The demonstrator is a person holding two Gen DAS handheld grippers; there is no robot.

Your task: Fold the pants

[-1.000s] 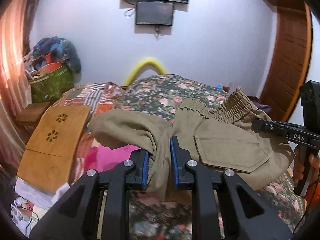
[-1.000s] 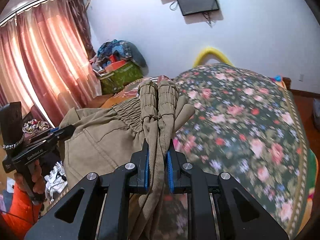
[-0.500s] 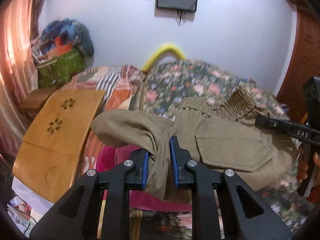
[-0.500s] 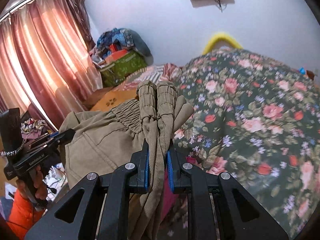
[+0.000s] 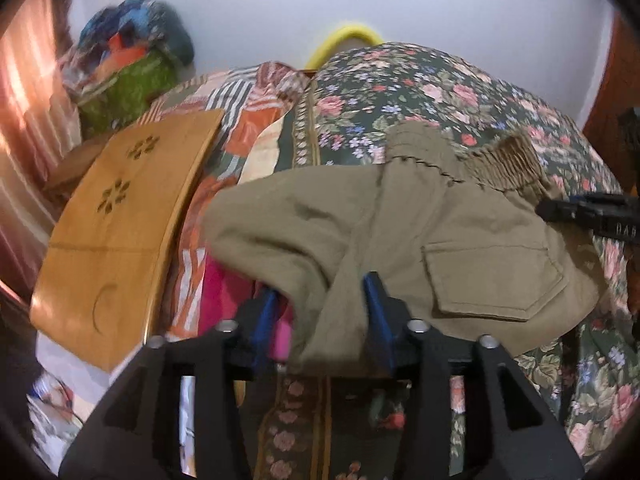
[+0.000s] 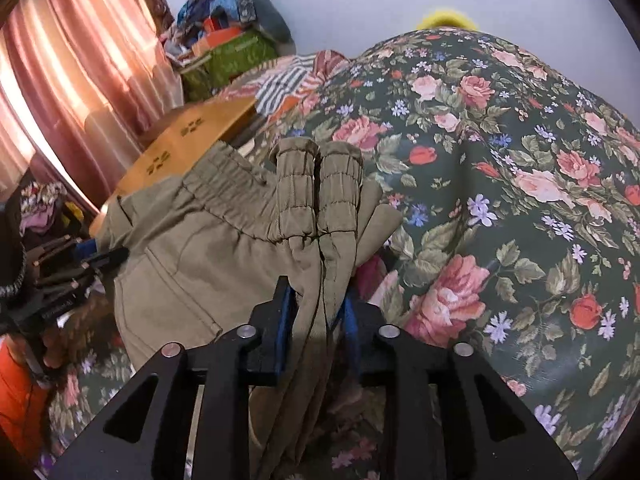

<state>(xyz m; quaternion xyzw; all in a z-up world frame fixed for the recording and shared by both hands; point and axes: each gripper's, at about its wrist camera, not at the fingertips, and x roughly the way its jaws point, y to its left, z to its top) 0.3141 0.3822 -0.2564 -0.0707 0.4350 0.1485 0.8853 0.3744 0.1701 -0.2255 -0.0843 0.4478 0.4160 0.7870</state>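
The olive-green pants (image 5: 420, 240) hang folded over the floral bed, with a flap pocket and elastic waistband facing me. My left gripper (image 5: 324, 320) has its jaws parted wide with a bunch of pants fabric draped loosely between the blue pads. In the right wrist view the pants (image 6: 224, 248) show two elastic cuffs side by side. My right gripper (image 6: 316, 316) has its jaws spread a little, with the leg fabric hanging between them. The right gripper's body also shows at the right edge of the left wrist view (image 5: 592, 212).
A floral bedspread (image 6: 500, 160) covers the bed. A wooden board (image 5: 120, 232) with flower cut-outs lies on the left side, beside striped bedding (image 5: 248, 112). A green bag (image 5: 128, 88) with piled clothes stands by the pink curtain (image 6: 60, 80).
Both grippers have tilted down and lowered toward the bed. The jaws of both have spread apart, loosening their hold on the pants fabric.
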